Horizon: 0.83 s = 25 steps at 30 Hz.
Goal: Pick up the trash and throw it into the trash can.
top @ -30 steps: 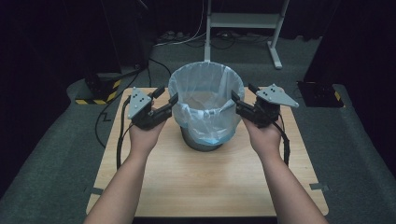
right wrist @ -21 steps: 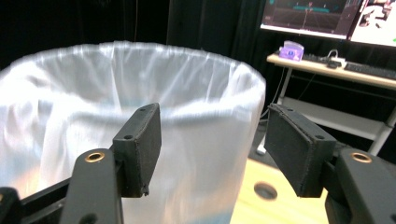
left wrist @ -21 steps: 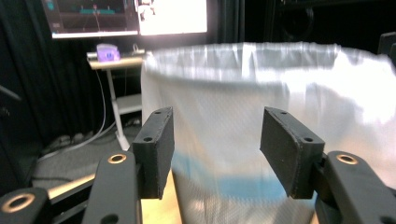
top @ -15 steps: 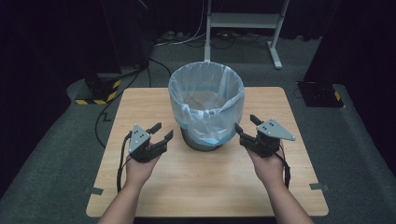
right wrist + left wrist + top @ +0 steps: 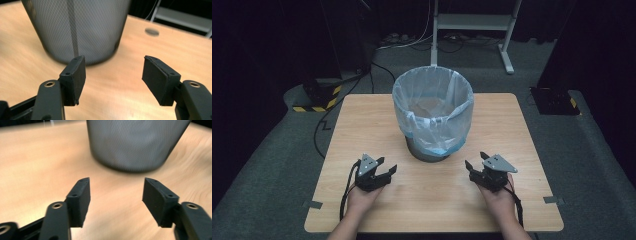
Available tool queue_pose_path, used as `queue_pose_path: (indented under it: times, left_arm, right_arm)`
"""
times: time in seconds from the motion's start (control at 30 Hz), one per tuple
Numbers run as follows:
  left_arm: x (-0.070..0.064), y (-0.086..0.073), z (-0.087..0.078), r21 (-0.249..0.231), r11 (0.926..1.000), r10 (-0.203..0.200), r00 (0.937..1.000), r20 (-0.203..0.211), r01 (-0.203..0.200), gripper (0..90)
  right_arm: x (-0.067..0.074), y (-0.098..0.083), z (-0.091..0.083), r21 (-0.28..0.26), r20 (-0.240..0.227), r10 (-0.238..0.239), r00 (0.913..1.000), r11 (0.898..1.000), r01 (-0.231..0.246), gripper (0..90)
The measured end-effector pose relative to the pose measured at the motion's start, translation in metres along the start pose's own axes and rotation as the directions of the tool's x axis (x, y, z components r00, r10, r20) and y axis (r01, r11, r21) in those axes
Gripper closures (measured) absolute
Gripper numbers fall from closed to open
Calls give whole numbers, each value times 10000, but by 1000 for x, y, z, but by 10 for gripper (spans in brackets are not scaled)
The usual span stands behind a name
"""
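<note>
Both of my claws stand open with nothing between the pads; my left gripper [image 5: 387, 170] sits low over the wooden table [image 5: 362, 115] at the near left, and its jaws have just been opening, with bare wood showing through the gap in the left gripper view [image 5: 116, 202]; my right gripper [image 5: 475, 163] rests at the near right, jaws parted on nothing, as the right gripper view [image 5: 114, 80] confirms. Between and beyond them I see the mesh bin [image 5: 428, 152], upright near the table's middle, lined with a clear plastic bag [image 5: 433, 107] folded over its rim; both grippers are apart from it, one on each side, tips angled toward its base.
</note>
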<state>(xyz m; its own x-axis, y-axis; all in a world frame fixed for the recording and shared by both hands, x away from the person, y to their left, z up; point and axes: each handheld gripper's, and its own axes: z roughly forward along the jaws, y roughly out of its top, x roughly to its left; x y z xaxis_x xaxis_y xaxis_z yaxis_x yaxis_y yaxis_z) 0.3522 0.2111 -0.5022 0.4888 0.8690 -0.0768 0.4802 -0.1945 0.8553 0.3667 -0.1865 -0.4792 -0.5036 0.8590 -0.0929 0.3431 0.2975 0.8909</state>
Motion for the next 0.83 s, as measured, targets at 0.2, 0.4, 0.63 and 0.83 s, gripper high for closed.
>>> queue_pose_path:
  times: [0.2,0.4,0.63,0.83]
  left_arm:
    - [-1,-18,-3,1405,9893,468,9974,-541,-388,304]
    - [7,-38,-13,1826,9829,444,9927,-1124,-233,188]
    - [6,-40,-17,1881,9821,289,9923,-1205,-58,200]
    - [8,-40,-16,1874,9822,106,9928,-1194,121,215]
  right_arm:
    - [-5,-37,1,1550,-120,321,9994,9875,-298,319]
    - [-23,-52,-5,2869,-12,695,9976,9557,-662,250]
    - [-38,-59,-11,3110,131,1036,9945,9449,-1025,199]
    - [-37,-58,-11,3126,136,1024,9947,9444,-1015,197]
